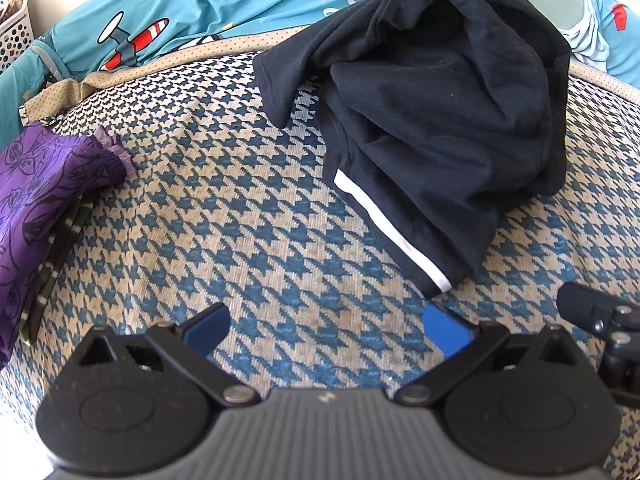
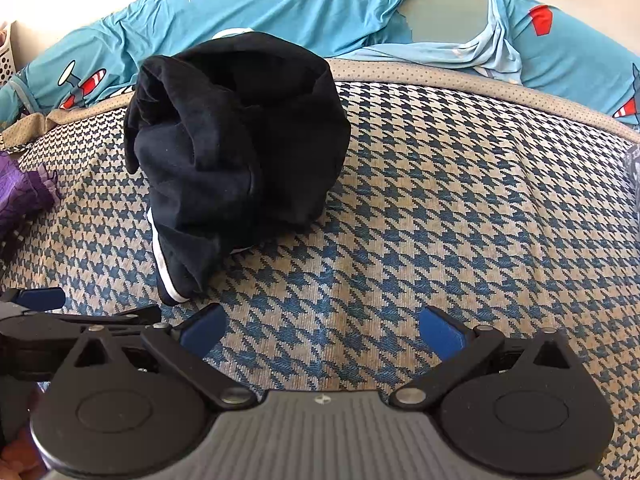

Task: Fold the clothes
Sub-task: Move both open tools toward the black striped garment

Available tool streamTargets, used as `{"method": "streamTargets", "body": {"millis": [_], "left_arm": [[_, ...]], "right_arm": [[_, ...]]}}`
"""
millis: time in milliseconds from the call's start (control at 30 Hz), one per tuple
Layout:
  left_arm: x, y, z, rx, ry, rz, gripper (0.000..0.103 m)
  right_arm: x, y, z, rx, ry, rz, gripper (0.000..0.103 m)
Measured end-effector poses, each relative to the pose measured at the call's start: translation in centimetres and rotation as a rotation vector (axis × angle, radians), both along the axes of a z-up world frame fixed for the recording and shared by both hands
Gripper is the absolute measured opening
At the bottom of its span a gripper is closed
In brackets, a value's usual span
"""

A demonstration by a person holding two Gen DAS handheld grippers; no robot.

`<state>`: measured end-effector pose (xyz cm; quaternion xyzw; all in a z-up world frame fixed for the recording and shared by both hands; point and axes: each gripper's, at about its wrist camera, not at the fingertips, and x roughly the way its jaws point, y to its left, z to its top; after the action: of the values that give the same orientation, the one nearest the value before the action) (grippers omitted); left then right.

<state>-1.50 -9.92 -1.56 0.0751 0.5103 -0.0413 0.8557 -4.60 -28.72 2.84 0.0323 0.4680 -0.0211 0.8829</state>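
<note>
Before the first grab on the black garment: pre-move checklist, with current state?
1. Left gripper open, nothing held: ok.
2. Right gripper open, nothing held: ok.
3. Black garment in both views: ok.
4. Garment flat enough to fold: not ok, crumpled in a heap.
5. White-striped edge exposed, nearest the left fingers: ok.
6. Houndstooth cover bare to the heap's right: ok; purple garment lies apart on the left.

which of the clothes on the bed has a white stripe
The black garment, bunched in a heap at the middle, has a white stripe along one edge. The purple floral garment at the left has none.
</note>
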Motion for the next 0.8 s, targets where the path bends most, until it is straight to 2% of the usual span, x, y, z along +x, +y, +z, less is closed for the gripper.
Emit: {"method": "streamTargets", "body": {"millis": [800], "left_arm": [[0.01, 0.07, -0.13, -0.002, -0.001, 0.004, 0.103]], "right_arm": [[0.24, 0.49, -0.20, -0.003, 0.004, 0.018, 0.103]]}}
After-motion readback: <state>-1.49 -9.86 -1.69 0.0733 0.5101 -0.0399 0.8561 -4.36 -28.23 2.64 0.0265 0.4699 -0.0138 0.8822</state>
